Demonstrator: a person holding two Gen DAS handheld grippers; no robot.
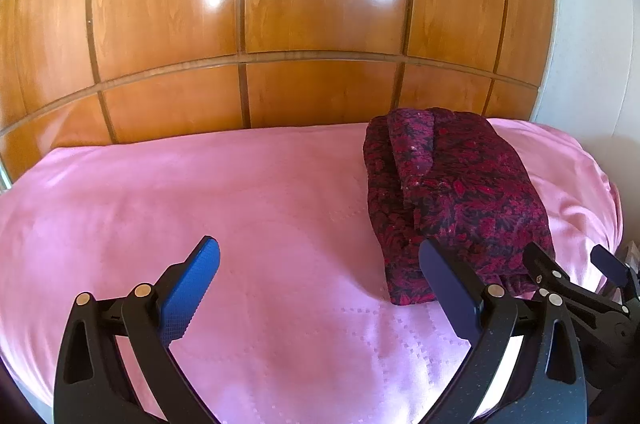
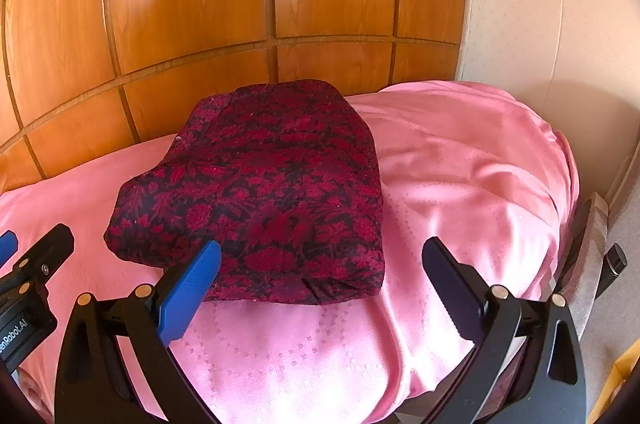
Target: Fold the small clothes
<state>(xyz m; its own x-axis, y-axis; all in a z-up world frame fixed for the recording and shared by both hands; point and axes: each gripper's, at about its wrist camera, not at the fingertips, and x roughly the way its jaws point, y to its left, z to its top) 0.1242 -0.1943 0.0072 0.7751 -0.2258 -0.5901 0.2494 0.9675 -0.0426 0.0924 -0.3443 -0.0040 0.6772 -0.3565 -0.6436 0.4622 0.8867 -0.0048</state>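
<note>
Ahead of me stands the glossy orange-brown wooden panelled wall [image 1: 280,4], filling the upper half of both wrist views. Under it lies the pink satin bedspread with a stitched square pattern [image 1: 200,192], smooth toward nine o'clock and rumpled toward three o'clock in my right wrist view.

The folded dark red and black floral-print garment [image 2: 264,192] rests on the bedspread as a thick, roughly rectangular bundle. In my left wrist view it sits at about two o'clock, with a narrow folded strip lying along its top; in my right wrist view it sits near centre, toward eleven o'clock.

My left gripper [image 1: 320,276] hovers level above bare bedspread, pointing at the wall, its blue-padded fingers spread wide and holding nothing. Its right finger overlaps the garment's near edge in the picture; I cannot tell whether it touches.

My right gripper [image 2: 322,276] is just beside the left, in the same forward pose, fingers likewise spread apart and empty, the left blue pad in front of the garment's near edge.
</note>
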